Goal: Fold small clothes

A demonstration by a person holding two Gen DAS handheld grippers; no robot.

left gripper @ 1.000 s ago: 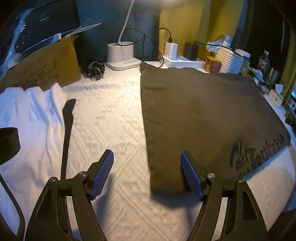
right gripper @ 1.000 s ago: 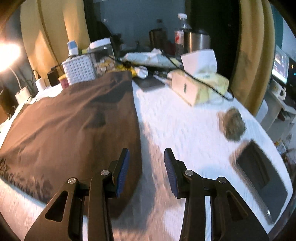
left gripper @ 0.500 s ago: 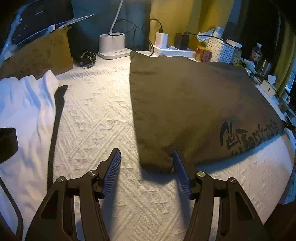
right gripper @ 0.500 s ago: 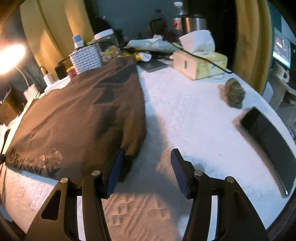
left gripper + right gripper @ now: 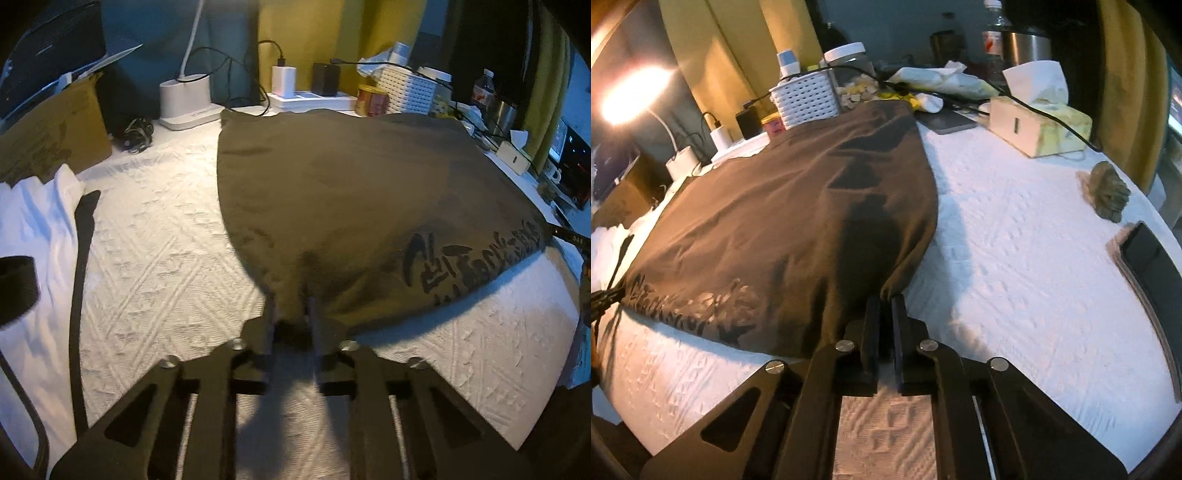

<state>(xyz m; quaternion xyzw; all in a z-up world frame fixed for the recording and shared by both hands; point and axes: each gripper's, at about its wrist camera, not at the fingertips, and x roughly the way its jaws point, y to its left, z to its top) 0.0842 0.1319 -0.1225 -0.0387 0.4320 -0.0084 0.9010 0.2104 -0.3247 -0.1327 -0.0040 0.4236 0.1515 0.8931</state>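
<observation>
A dark brown shirt (image 5: pixel 351 184) with black lettering near its front hem lies flat on the white textured cover (image 5: pixel 155 258). My left gripper (image 5: pixel 290 299) is at the shirt's near left corner. Its jaws are closing, with the cloth bunched between the fingers and puckering up just ahead of them. In the right wrist view the same shirt (image 5: pixel 794 206) spreads away to the left. My right gripper (image 5: pixel 885 301) is at the near right corner, its jaws closing to a narrow slit with the corner's tip pinched at the fingertips.
A white garment (image 5: pixel 33 229) and a black strap (image 5: pixel 79 258) lie at the left. A lamp base (image 5: pixel 186 96), chargers, a cardboard box (image 5: pixel 48 136) and a white basket (image 5: pixel 406 90) line the back. A tissue box (image 5: pixel 1041 129), a small brown figure (image 5: pixel 1108 192) and a black slab (image 5: pixel 1152 273) sit at the right.
Both grippers moved forward and down to the shirt's near corners. Their jaws went from wide apart to closed on the cloth, which now bunches at each corner.
</observation>
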